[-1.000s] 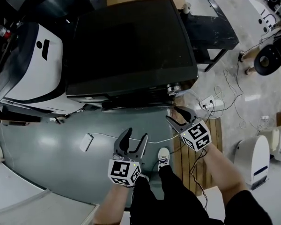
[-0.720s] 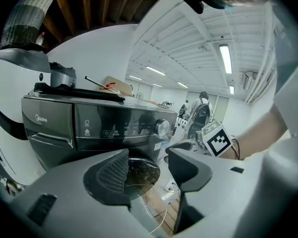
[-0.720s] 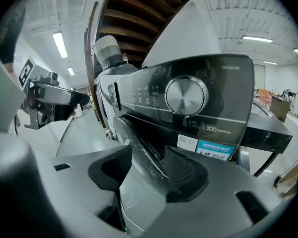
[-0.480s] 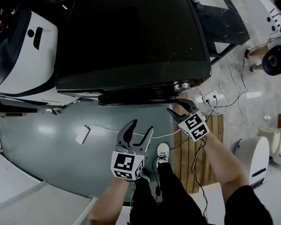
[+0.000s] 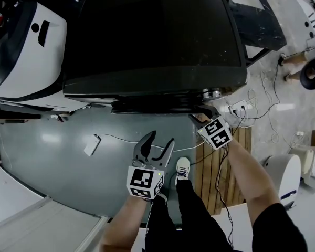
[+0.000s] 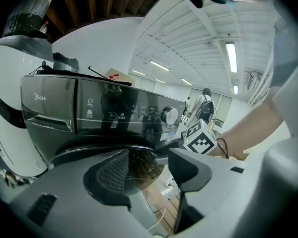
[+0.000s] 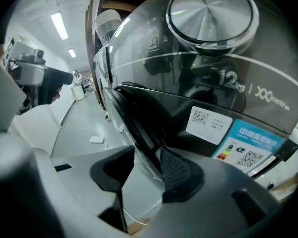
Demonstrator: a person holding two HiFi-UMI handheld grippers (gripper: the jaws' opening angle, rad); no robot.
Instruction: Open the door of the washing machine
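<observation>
The dark washing machine [image 5: 152, 35] fills the top of the head view, its front facing me. Its round door [image 5: 157, 105] is closed, with a dark rim [image 6: 89, 150] and a silver dial [image 6: 168, 115] above it. My right gripper [image 5: 201, 114] is at the door's right side. In the right gripper view its jaws [image 7: 151, 160] straddle the door's edge [image 7: 139, 118] and have just been closing; a gap still shows beside the left jaw. My left gripper [image 5: 160, 138] hangs open and empty in front of the door glass [image 6: 148, 162].
A white appliance [image 5: 26, 62] stands left of the machine. A small white box [image 5: 92, 145] on a cable lies on the grey floor. A power strip [image 5: 236, 110] and cables, wooden planks [image 5: 215, 177] and a black table [image 5: 257, 25] are at the right. My shoe [image 5: 182, 169] is below.
Both grippers have sunk and come closer to the machine's front. The right gripper has reached the door's right edge and its jaws have narrowed around it.
</observation>
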